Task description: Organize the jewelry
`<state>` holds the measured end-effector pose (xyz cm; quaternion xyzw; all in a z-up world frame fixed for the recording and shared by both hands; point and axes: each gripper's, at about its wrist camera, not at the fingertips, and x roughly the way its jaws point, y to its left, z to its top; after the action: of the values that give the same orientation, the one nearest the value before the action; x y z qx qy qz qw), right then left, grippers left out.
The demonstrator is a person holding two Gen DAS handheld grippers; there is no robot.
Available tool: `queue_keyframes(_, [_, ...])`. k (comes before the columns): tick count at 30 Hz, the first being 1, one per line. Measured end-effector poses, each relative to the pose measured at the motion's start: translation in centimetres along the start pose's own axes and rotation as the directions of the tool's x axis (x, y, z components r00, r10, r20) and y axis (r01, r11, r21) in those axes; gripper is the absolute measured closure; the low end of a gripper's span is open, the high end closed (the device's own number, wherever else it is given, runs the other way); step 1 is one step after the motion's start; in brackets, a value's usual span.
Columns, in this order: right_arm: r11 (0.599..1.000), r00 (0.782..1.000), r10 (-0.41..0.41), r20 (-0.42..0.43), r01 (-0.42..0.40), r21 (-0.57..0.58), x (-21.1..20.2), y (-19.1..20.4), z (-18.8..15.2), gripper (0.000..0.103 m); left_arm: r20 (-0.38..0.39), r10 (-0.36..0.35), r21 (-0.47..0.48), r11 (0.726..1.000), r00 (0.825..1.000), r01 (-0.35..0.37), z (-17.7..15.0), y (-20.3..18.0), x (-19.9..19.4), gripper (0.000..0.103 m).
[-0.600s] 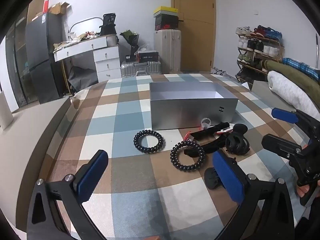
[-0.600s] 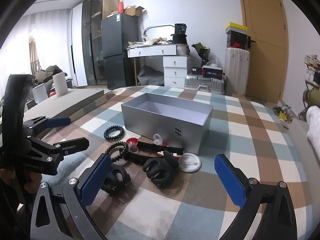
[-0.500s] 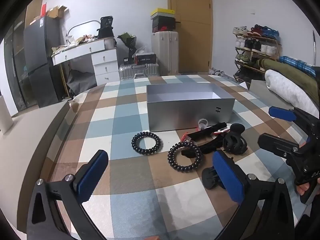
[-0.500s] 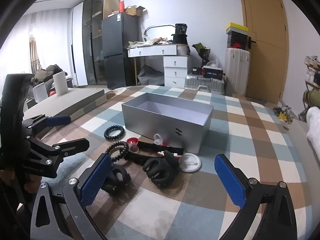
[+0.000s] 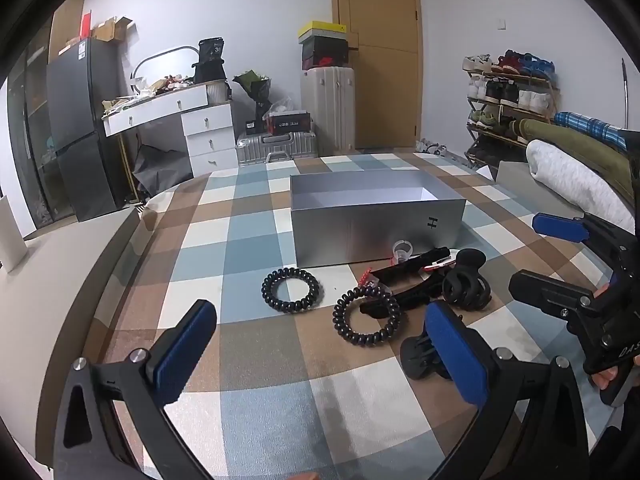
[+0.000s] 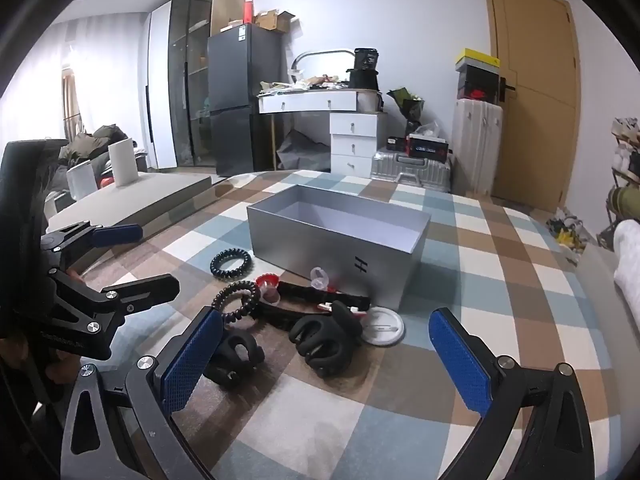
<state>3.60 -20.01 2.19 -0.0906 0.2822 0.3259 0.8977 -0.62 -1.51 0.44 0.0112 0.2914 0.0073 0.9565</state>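
- A checked cloth in blue, brown and cream covers the table (image 5: 256,360), which fills the lower half of both views.
- An open grey box (image 5: 376,220) sits at the centre of the left wrist view; its inside shows only bare walls.
- Just in front of the box lies a cluster of hair accessories and jewelry.
- A black spiral hair tie (image 5: 291,289) lies alone at centre, slightly left of the cluster.
- A second spiral hair tie (image 5: 367,316) lies to its right, touching a black band (image 5: 416,260) and small red-and-clear pieces.
- A black claw clip (image 5: 466,288) rests right of centre; another black clip (image 5: 424,356) lies lower, partly behind a blue pad.
- In the right wrist view, a round white disc (image 6: 382,331) lies beside the box's near corner.
- The left claw (image 5: 320,356) hovers over the table at the bottom of its frame, spread wide, holding nothing.
- The right claw (image 6: 324,364) hovers likewise, spread wide and empty, with the clips between its blue pads.
- A wooden door (image 5: 380,56) stands at upper centre.
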Motion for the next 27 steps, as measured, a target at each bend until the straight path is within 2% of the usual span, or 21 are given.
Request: queue_keyframes(27, [1.000,1.000,0.000,-0.010,0.000,0.004,0.32,-0.04,0.02,0.000,-0.002,-0.002,-0.005,1.000,1.000,0.002,-0.02,-0.35,-0.35,0.001])
